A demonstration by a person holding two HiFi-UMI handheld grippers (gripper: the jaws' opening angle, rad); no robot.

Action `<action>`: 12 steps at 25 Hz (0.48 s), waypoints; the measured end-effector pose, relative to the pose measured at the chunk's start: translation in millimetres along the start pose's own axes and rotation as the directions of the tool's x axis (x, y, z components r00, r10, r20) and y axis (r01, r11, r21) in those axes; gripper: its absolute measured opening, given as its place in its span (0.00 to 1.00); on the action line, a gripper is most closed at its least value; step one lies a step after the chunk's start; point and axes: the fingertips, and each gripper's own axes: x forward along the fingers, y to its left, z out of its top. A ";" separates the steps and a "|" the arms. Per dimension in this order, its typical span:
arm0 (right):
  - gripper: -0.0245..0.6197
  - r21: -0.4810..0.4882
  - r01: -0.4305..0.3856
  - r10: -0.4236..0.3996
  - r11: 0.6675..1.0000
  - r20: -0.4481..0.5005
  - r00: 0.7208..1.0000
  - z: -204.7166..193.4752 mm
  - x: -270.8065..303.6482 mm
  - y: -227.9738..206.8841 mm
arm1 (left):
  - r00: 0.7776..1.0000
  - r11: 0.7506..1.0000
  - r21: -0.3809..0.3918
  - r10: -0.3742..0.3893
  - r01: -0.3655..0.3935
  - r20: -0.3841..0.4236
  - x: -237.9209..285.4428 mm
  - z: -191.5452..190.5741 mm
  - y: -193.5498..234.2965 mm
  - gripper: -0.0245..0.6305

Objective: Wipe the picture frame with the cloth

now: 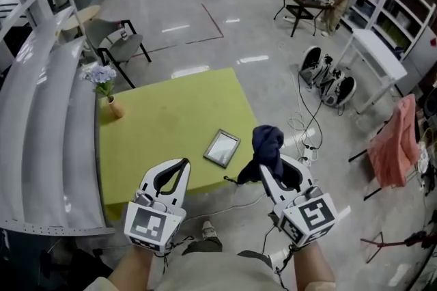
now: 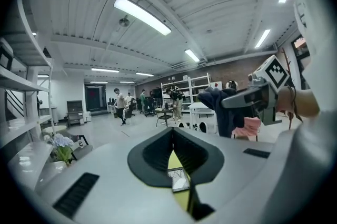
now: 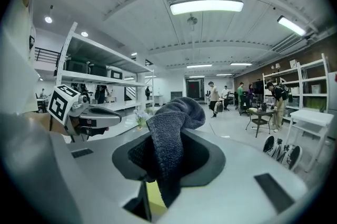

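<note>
A small silver picture frame lies flat near the front right edge of the yellow-green table. My right gripper hovers just right of the frame, off the table's edge, shut on a dark blue knitted cloth that bunches above its jaws. In the right gripper view the cloth fills the gap between the jaws. My left gripper hangs over the table's front edge, left of the frame, jaws shut and empty. Through its slit the left gripper view shows the frame below.
A vase of pale blue flowers stands at the table's far left corner. A grey shelf rail runs along the left. A chair stands behind the table. Cables lie on the floor at right, beside a pink cloth on a rack.
</note>
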 end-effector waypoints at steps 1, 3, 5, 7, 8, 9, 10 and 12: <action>0.21 -0.001 0.003 -0.003 1.000 -0.007 1.000 -0.8 9.0 -3.3 | 1.000 1.000 0.002 0.002 -0.002 -0.006 5.5 -3.2 7.6 0.05; 0.21 0.009 0.012 -0.011 1.000 -0.020 1.000 -1.5 22.1 -10.8 | 1.000 1.000 0.001 0.006 -0.006 -0.019 14.7 -7.8 19.1 0.05; 0.21 0.024 0.023 -0.023 0.999 -0.030 0.999 -2.0 31.4 -18.1 | 1.000 1.000 -0.020 0.003 -0.003 -0.021 22.9 -8.3 26.1 0.05; 0.21 0.034 0.034 -0.032 0.999 -0.040 0.999 -4.0 41.0 -24.6 | 1.000 0.999 -0.032 -0.001 0.001 -0.020 32.1 -10.0 32.4 0.05; 0.21 0.036 0.036 -0.034 0.999 -0.045 0.998 -5.4 46.0 -27.6 | 1.000 0.999 -0.035 -0.003 0.003 -0.019 37.2 -11.3 35.2 0.05; 0.21 0.037 0.036 -0.034 0.999 -0.051 0.998 -6.9 50.8 -30.5 | 1.000 0.999 -0.037 -0.005 0.004 -0.019 42.4 -12.5 37.5 0.05; 0.21 0.038 0.034 -0.031 0.999 -0.058 0.998 -8.6 55.5 -33.1 | 1.000 0.999 -0.039 -0.006 0.006 -0.019 47.5 -13.7 39.5 0.05; 0.21 0.041 0.027 -0.023 0.999 -0.075 0.997 -13.3 64.1 -38.6 | 1.000 0.999 -0.048 -0.006 0.005 -0.024 57.1 -17.2 42.3 0.05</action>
